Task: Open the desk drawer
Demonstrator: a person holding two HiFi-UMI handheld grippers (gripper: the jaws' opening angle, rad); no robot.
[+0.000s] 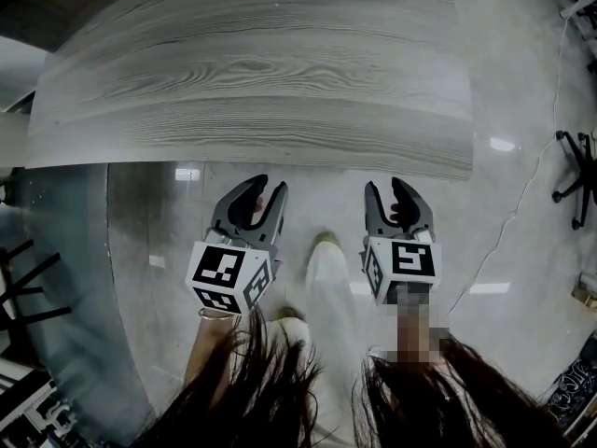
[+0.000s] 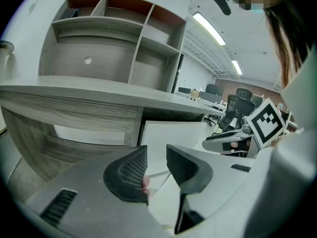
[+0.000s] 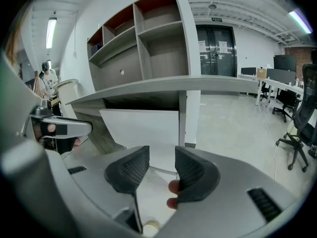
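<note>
The grey wood-grain desk top fills the upper head view. Under it hangs the white drawer front, also facing me in the right gripper view as the drawer front with a dark gap above it. My left gripper and right gripper hover side by side just before the desk's front edge, above the floor and apart from the drawer. The left gripper stands open with nothing between its pads. The right gripper is likewise open and empty.
A shelf unit with open compartments stands on the desk's back. An office chair and a thin cable are on the shiny floor at the right. A white desk leg stands right of the drawer. My shoes are below the grippers.
</note>
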